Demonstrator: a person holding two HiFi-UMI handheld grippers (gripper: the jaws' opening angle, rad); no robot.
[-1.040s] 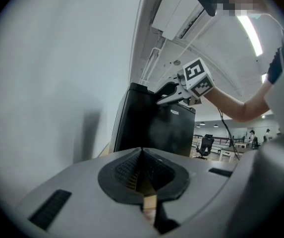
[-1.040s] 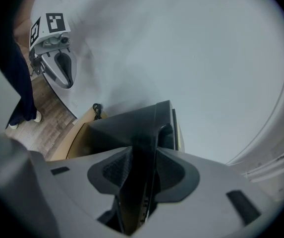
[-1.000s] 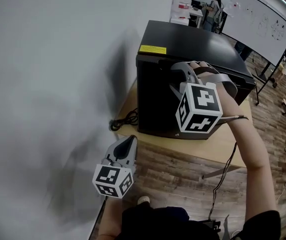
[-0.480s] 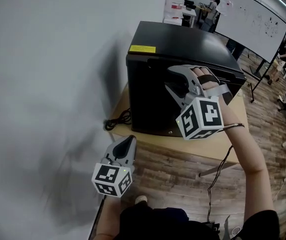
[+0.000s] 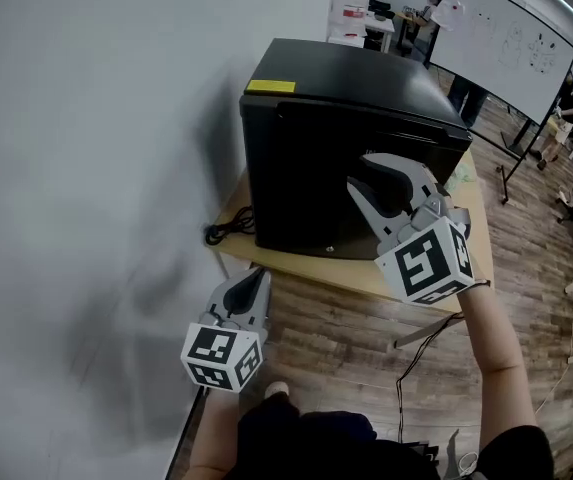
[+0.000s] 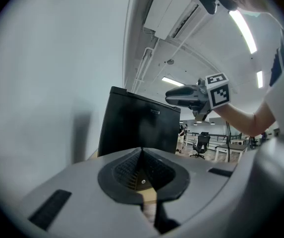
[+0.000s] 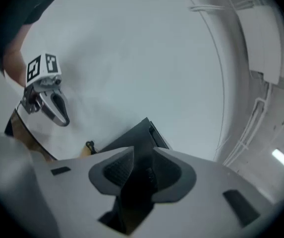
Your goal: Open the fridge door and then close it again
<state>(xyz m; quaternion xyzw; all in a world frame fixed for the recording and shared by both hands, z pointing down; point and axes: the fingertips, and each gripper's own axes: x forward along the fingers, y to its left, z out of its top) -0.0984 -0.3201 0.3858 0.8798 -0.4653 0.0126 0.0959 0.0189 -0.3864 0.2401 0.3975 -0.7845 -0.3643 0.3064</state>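
Looking down: a person holds a gripper in each hand in front of a black fridge (image 5: 351,83).
Fridge: it stands on a wooden table (image 5: 366,273) pushed against a white wall (image 5: 86,168). A black cable (image 5: 228,230) lies coiled on the table at its left.
Door: the fridge door (image 5: 301,183) looks flush with the cabinet, with no gap along its top edge, so it reads as shut.
Progress: the door is shut and neither gripper touches it. Either the pull has not begun or the open-and-close is already finished; the pictures do not settle which. If it has not begun, the whole task is left: take hold of the door edge, swing it out, push it back.
Right gripper (image 5: 364,173): it hovers just in front of the upper right part of the door, near it but apart, with its tips aimed toward the fridge. Its jaws stand partly open and have just been closing. Nothing is between them; only the fridge corner shows beyond the gap.
Left gripper (image 5: 254,286): it is held low at the table's front left corner, beside the wall and well apart from the fridge. Its jaws are pressed together and empty.
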